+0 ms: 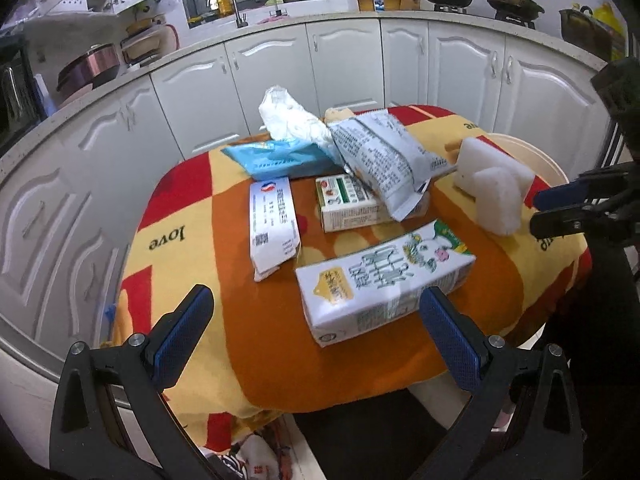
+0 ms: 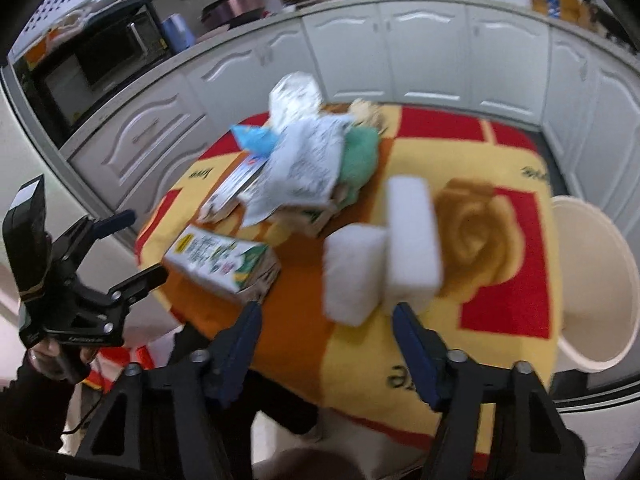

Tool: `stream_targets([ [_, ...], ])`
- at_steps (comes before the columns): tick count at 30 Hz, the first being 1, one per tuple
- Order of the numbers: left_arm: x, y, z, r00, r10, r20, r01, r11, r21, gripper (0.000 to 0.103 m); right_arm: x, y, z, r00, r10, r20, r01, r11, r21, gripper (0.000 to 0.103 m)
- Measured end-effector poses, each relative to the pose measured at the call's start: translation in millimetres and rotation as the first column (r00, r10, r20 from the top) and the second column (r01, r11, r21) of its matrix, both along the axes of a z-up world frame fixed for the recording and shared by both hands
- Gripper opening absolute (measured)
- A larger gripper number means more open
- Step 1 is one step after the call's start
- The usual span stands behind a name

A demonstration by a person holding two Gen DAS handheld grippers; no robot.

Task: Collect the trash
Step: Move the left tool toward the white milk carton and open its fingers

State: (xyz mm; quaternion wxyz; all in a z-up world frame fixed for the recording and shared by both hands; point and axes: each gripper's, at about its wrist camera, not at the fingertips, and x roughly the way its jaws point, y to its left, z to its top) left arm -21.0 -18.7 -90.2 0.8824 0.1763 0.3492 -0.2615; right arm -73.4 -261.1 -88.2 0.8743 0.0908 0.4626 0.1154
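Trash lies on a table under a yellow, orange and red cloth [image 1: 248, 344]. A white milk carton [image 1: 384, 280] lies nearest, just ahead of my left gripper [image 1: 318, 294], which is open with its right fingertip over the carton's near corner. Two white foam blocks [image 2: 376, 264] stand just beyond my right gripper [image 2: 327, 310], whose jaws stand apart and touch nothing. Further back are a silver snack bag [image 1: 380, 160], a small green-and-white carton [image 1: 348, 208], a flat white packet [image 1: 274, 224], a blue tissue pack [image 1: 276, 158] and a crumpled white bag [image 1: 292, 116].
A cream bin [image 2: 592, 280] stands off the table's right side. A green cloth [image 2: 360, 160] lies behind the snack bag. White kitchen cabinets [image 1: 344, 60] curve around the far side. A person's hand [image 2: 60, 360] holds the left gripper.
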Motion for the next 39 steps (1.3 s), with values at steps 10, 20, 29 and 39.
stream_targets([
  [10, 15, 1, -30, 0.997, 0.076, -0.009, -0.074, 0.993, 0.095, 0.102, 41, -1, -18, 0.997, -0.083, -0.010, 0.083, 0.997, -0.006, 0.046],
  [20, 58, 9, -30, 0.982, 0.167, -0.086, -0.169, 0.986, -0.016, 0.102, 48, 4, -6, 0.997, -0.067, 0.027, 0.067, 0.998, 0.013, 0.029],
  [29, 45, 38, -10, 0.949, 0.195, -0.247, -0.238, 0.958, -0.160, 0.102, 49, 9, -5, 0.999, -0.033, 0.008, 0.033, 0.998, 0.053, 0.061],
  [39, 53, 13, 3, 0.914, 0.308, -0.265, -0.347, 0.931, -0.115, 0.102, 51, 5, -6, 0.999, -0.033, 0.020, 0.031, 0.996, 0.079, 0.059],
])
